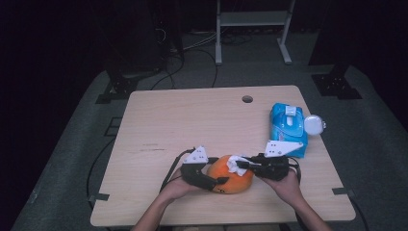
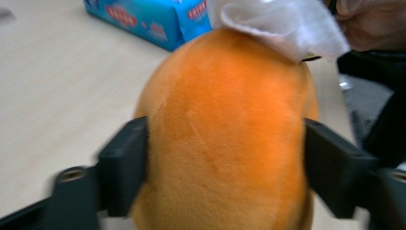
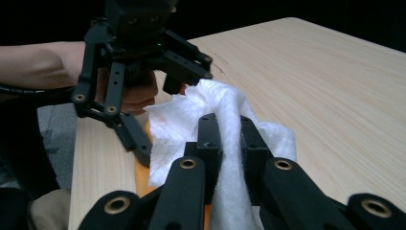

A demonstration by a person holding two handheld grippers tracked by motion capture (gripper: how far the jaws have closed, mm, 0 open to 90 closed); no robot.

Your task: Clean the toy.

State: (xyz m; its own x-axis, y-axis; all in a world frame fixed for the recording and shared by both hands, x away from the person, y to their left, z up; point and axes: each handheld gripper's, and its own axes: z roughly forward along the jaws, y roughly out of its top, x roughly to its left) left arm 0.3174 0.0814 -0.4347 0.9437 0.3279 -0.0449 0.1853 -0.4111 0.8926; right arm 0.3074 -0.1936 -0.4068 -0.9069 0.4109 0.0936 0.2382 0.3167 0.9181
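While clamped: wipe atop plush.

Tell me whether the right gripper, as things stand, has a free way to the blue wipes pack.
Probably yes: the blue plastic wipes pack lies just beyond the right gripper with bare table between, but its jaws are shut on a white wipe.

Orange plush toy; white wipe; blue wipes pack, red lettering; pale wood table; black tongs.
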